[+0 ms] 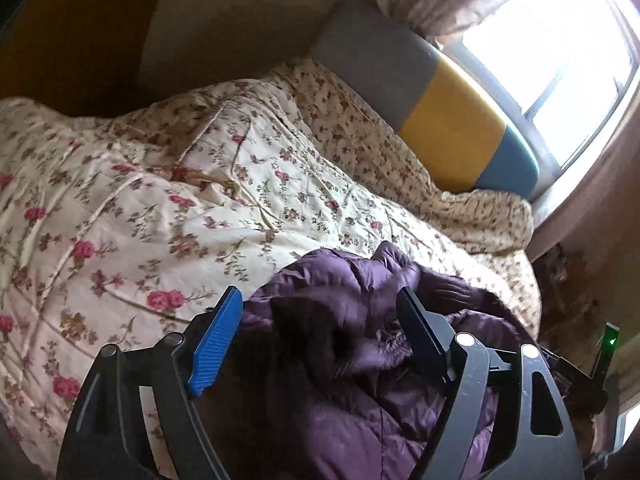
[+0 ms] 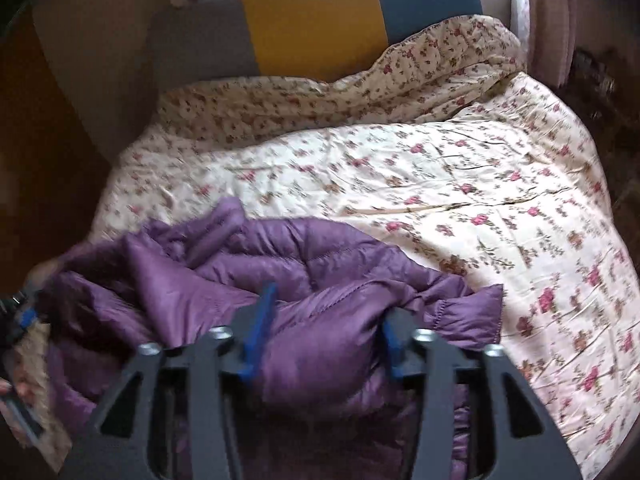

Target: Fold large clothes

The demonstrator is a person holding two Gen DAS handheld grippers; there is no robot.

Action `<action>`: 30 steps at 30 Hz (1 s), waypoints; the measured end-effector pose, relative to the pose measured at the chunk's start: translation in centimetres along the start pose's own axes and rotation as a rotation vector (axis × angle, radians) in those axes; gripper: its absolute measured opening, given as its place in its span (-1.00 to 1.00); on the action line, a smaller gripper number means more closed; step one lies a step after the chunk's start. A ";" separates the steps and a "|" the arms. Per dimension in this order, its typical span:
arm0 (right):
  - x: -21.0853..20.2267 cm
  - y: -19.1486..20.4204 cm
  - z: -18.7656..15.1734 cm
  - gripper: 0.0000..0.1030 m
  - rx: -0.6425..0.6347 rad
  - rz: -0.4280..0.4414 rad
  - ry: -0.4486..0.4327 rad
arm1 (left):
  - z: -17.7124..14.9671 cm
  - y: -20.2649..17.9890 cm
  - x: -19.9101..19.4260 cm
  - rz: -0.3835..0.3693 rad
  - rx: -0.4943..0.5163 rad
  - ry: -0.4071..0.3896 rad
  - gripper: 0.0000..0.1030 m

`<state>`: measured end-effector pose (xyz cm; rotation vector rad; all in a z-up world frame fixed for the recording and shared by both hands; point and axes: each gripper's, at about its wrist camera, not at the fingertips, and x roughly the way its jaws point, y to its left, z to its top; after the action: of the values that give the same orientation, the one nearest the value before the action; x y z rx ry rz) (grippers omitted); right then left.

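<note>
A purple quilted puffer jacket lies crumpled on a floral bedspread. My left gripper is open, its blue pad and black finger spread wide around a bunched part of the jacket. In the right wrist view the jacket lies at the lower left of the bedspread, a tan fur trim at its left edge. My right gripper has its jaws wide apart with a thick fold of the jacket between the blue pads.
A headboard in grey, yellow and blue stands at the far end of the bed. A bunched floral duvet lies in front of it. A bright window with curtains is behind. Dark floor lies beside the bed.
</note>
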<state>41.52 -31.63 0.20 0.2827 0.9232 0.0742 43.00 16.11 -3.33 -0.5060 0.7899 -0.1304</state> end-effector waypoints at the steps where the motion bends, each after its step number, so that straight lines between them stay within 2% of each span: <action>1: -0.6 -0.1 0.1 0.85 0.017 0.007 -0.018 | -0.2 0.3 -0.3 -0.005 -0.005 -0.001 0.52; 2: -1.5 -0.2 0.2 0.93 0.024 -0.004 -0.046 | -0.5 0.7 -0.6 -0.008 -0.007 0.001 0.52; 3: -2.2 -0.2 0.1 0.93 0.020 -0.001 -0.060 | -1.1 1.1 -0.9 -0.011 -0.011 0.010 0.52; 6: -3.5 -0.7 -0.8 0.95 0.012 -0.008 -0.061 | -3.4 2.4 -1.9 -0.046 -0.025 0.039 0.53; 8: -4.3 -1.6 -2.7 0.95 0.004 -0.008 -0.054 | -5.5 3.4 -2.7 -0.084 -0.041 0.067 0.53; 15: -3.5 -4.8 -10.7 0.95 0.024 -0.049 0.066 | -11.0 4.5 -2.2 -0.182 -0.058 0.176 0.53; 16: -2.9 -5.1 -11.6 0.90 0.031 -0.056 0.087 | -11.5 4.4 -1.8 -0.187 -0.055 0.188 0.50; 17: -2.4 -5.2 -12.1 0.60 0.036 -0.046 0.098 | -11.8 4.0 -1.5 -0.190 -0.042 0.194 0.21; 18: -2.1 -5.0 -12.4 0.45 0.036 -0.038 0.106 | -12.0 3.9 -1.3 -0.201 -0.035 0.203 0.04; 19: -2.1 -4.7 -12.5 0.14 0.026 -0.036 0.101 | -12.1 3.7 -1.0 -0.213 -0.035 0.215 -0.21; 20: -2.1 -4.4 -12.4 -0.18 0.016 -0.035 0.098 | -12.1 3.5 -1.1 -0.212 -0.032 0.212 -0.38; 21: -2.3 -4.0 -12.3 -0.32 0.000 -0.037 0.096 | -12.1 3.2 -1.3 -0.213 -0.023 0.209 -0.46; 22: -2.6 -3.7 -12.2 -0.56 -0.015 -0.040 0.093 | -12.0 2.9 -1.7 -0.212 -0.010 0.206 -0.57; 25: -3.9 -2.7 -12.4 -0.72 -0.080 -0.054 0.090 | -12.1 2.4 -2.6 -0.213 0.010 0.204 -0.67; 30: -6.3 -1.8 -14.4 -0.76 -0.135 -0.066 0.099 | -13.0 2.1 -4.9 -0.212 0.026 0.210 -0.70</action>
<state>26.13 -31.52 -3.60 0.1241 1.0202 0.0899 30.25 14.37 -8.86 -0.5571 0.9370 -0.3948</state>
